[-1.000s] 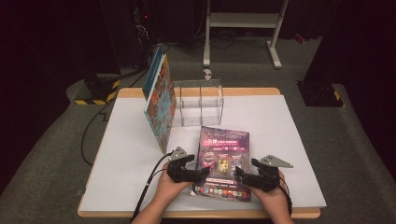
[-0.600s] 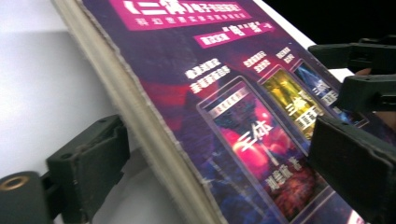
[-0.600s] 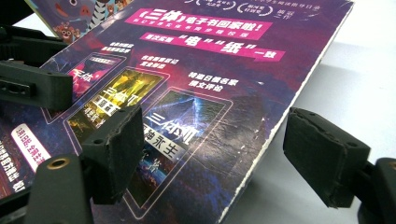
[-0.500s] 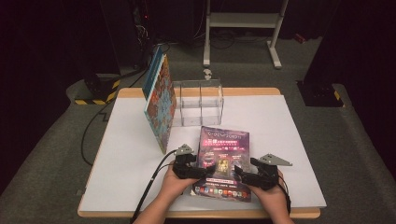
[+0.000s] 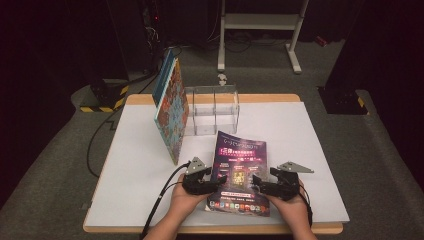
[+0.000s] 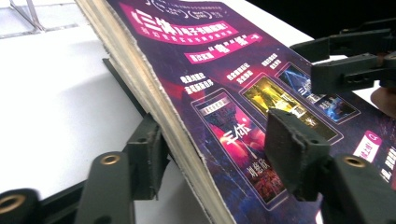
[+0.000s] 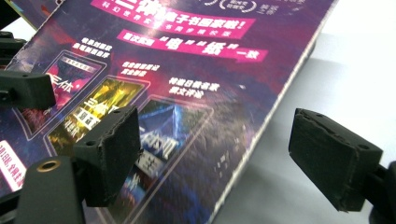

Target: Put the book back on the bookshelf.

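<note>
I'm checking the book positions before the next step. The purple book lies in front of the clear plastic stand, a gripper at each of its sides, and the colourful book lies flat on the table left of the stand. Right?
Not quite. The colourful book does not lie flat: in the high view it stands on edge, leaning against the clear stand's left side. The rest holds: the purple book has the left gripper and right gripper at its sides.

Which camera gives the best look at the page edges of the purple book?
The left gripper view: the purple book shows its stacked page edges running down the frame between the left tongs. The right gripper view shows mostly its cover and one dark edge. The high view shows the whole cover flat on the table, too small for pages.
</note>
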